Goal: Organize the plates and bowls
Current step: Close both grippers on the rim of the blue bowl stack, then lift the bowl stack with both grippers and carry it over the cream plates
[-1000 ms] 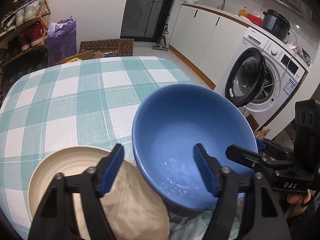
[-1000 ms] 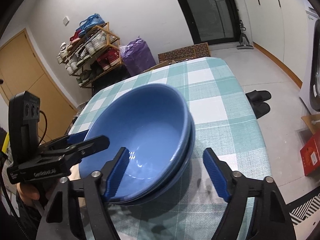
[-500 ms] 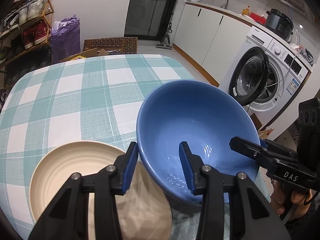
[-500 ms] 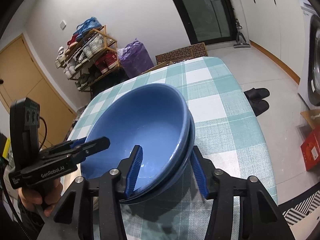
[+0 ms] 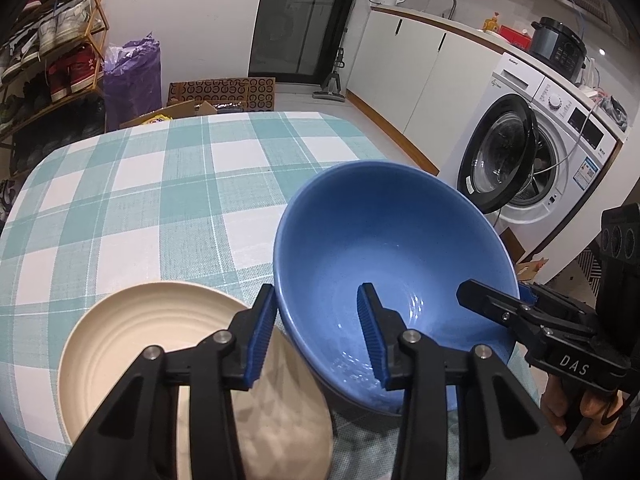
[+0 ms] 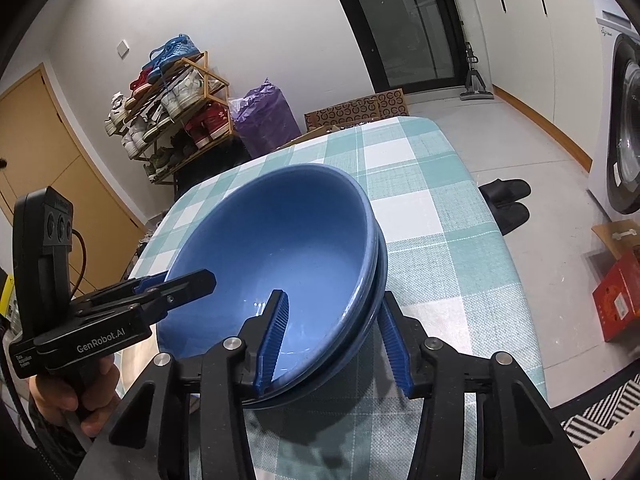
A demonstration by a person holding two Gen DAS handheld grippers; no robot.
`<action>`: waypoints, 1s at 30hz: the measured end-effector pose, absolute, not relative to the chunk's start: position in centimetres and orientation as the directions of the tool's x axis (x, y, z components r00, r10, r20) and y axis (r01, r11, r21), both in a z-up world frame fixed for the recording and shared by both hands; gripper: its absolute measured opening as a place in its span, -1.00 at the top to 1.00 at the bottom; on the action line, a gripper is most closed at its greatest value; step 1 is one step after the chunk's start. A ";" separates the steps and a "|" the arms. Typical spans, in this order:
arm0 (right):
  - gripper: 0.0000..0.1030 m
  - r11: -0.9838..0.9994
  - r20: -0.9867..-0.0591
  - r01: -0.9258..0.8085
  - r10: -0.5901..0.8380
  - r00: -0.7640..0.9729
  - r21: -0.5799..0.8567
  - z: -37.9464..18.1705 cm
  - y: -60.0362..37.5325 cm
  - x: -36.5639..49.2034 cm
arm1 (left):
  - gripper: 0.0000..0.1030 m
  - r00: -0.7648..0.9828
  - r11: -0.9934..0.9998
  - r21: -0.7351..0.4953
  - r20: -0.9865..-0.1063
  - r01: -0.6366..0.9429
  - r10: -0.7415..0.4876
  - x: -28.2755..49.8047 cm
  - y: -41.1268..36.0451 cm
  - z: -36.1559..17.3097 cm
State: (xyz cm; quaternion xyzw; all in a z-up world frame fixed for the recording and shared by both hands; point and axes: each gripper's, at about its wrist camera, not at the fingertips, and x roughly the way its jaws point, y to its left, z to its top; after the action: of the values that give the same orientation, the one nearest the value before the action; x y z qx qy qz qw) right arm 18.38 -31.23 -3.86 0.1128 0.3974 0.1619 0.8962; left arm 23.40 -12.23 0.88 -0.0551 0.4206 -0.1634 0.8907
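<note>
Two blue bowls (image 6: 280,248) sit nested, the lower bowl's rim (image 6: 382,264) showing under the upper one. They stand on the checked tablecloth (image 5: 120,200). My left gripper (image 5: 316,336) is shut on the stack's near left rim, one pad inside the blue bowl (image 5: 392,260) and one outside. My right gripper (image 6: 334,340) is shut on the near right rim in the same way. Each gripper shows in the other's view: the right gripper (image 5: 496,296) and the left gripper (image 6: 180,280). A cream ridged plate (image 5: 140,340) lies just left of the bowls, partly under my left fingers.
The table's far and right edges (image 6: 480,192) drop to the floor, where black slippers (image 6: 506,200) and a red box (image 6: 620,300) lie. A washing machine (image 5: 520,152) with its door open stands to the right. A shoe rack (image 6: 172,96) and a purple bag (image 5: 132,76) are beyond the table.
Both grippers' jaws have closed from wide open onto the rim of the blue bowl stack. The hands have hardly moved, and the bowls sit slightly nearer the cameras.
</note>
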 end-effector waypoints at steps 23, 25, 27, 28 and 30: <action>0.09 0.923 -0.641 -0.217 0.378 0.668 0.318 -0.9 -30.4 15.8 | 0.22 0.638 0.939 -0.221 -0.690 0.265 -0.343 21.6 -11.4 4.1; 0.09 0.923 -0.638 -0.221 0.378 0.671 0.314 -0.4 -30.2 15.4 | 0.22 0.646 0.938 -0.221 -0.682 0.266 -0.344 21.3 -11.3 4.6; 0.09 0.923 -0.634 -0.225 0.379 0.674 0.312 0.1 -30.0 15.0 | 0.22 0.652 0.940 -0.218 -0.677 0.264 -0.340 21.0 -11.0 5.0; 0.09 0.923 -0.631 -0.228 0.380 0.676 0.311 0.5 -29.9 14.8 | 0.22 0.656 0.940 -0.216 -0.674 0.263 -0.339 20.8 -11.0 5.3; 0.09 0.922 -0.624 -0.233 0.381 0.683 0.308 1.1 -29.7 14.4 | 0.22 0.666 0.941 -0.213 -0.666 0.263 -0.337 20.4 -10.7 5.9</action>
State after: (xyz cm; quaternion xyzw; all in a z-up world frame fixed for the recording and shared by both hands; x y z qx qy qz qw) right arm 14.35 -29.73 1.12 0.1023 0.3609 0.1683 0.9116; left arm 20.40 -10.71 5.88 -0.0492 0.3742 -0.1647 0.9113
